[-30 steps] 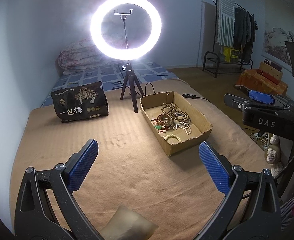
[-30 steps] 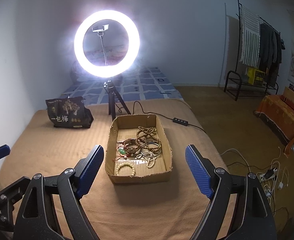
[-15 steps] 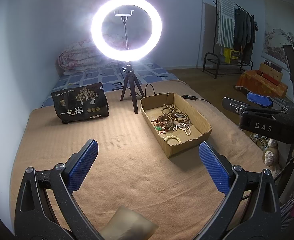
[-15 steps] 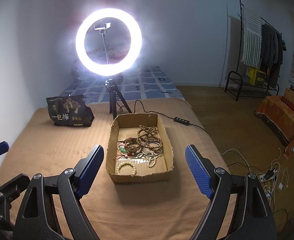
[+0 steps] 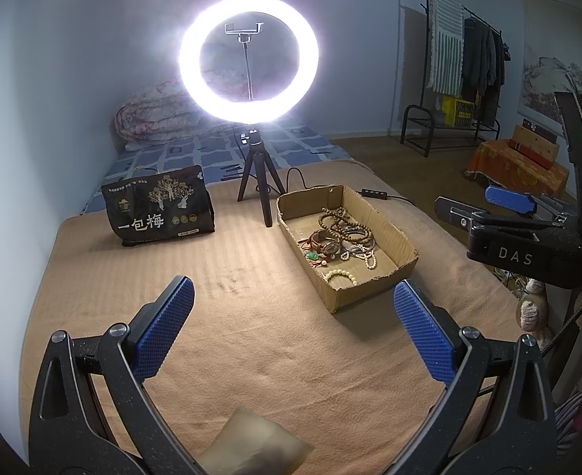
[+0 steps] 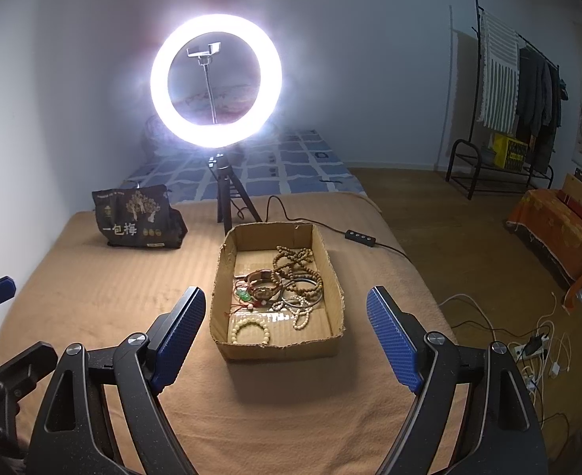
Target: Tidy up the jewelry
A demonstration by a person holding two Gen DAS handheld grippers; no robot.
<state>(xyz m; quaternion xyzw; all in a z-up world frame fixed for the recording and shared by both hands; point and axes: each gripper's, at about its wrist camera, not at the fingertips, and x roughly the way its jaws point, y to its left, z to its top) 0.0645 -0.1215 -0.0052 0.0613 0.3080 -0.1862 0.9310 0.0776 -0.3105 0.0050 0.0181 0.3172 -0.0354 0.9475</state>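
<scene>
A shallow cardboard box (image 5: 404, 255) (image 6: 332, 273) sits on the tan blanket and holds a tangle of jewelry: brown bead strings (image 6: 295, 261), a watch (image 6: 263, 287), a green pendant (image 6: 243, 296), metal bangles and a pale bead bracelet (image 6: 250, 326) (image 5: 340, 276) lying apart at the near end. My left gripper (image 5: 293, 328) is open and empty, well short and left of the box. My right gripper (image 6: 285, 336) is open and empty, just in front of the box's near wall; it also shows in the left wrist view (image 5: 508, 213).
A lit ring light on a black tripod (image 5: 257, 190) (image 6: 225, 194) stands behind the box, its cable with a remote (image 6: 360, 237) running right. A black printed bag (image 5: 158, 209) (image 6: 136, 217) lies at the far left. A pale pouch (image 5: 255, 449) lies under my left gripper.
Both grippers stay open. The right gripper has drifted slightly closer to the box. The jewelry has not moved.
</scene>
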